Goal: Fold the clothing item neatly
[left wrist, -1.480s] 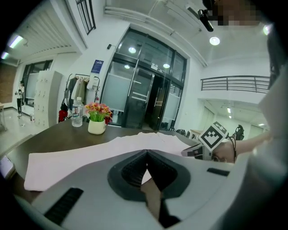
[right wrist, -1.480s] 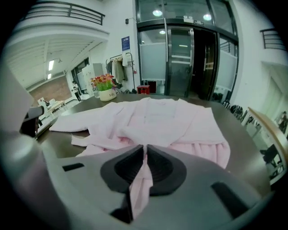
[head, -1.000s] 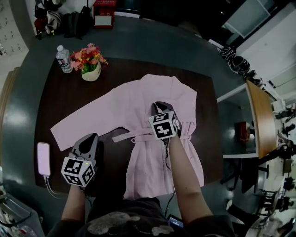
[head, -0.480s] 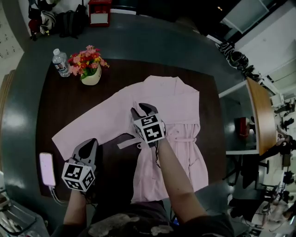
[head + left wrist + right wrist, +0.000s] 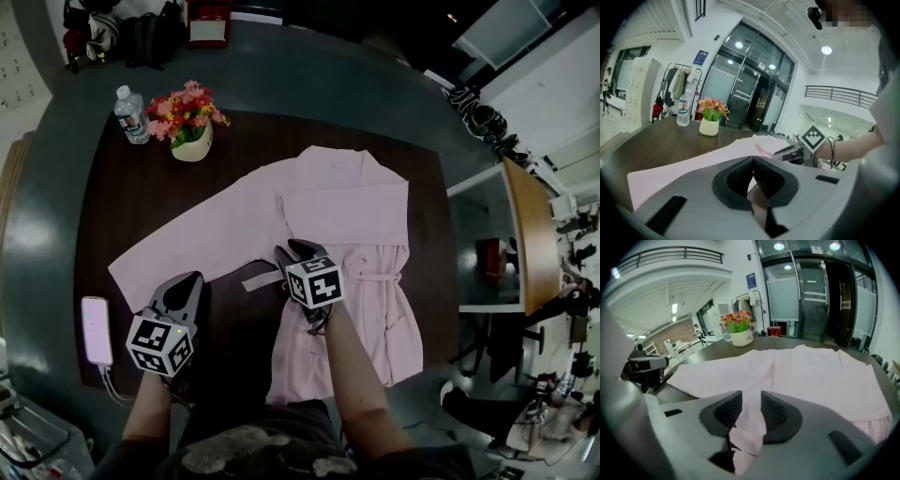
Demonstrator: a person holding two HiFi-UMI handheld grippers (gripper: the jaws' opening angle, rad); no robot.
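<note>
We find the pink cloth robe [image 5: 347, 216] spread on the dark wooden table [image 5: 141, 216], one sleeve reaching out to the left. At the far left corner stands the white pot of flowers [image 5: 192, 145], with the clear plastic water bottle [image 5: 134, 114] just left of it. The pink phone [image 5: 96, 330] lies at the near left edge. Our left gripper [image 5: 183, 286], jaws together, is just right of it, before the sleeve's cuff. Our right gripper [image 5: 295, 255] is over the robe's left edge — its jaws have just been opening, with a fold of cloth between them.
</note>
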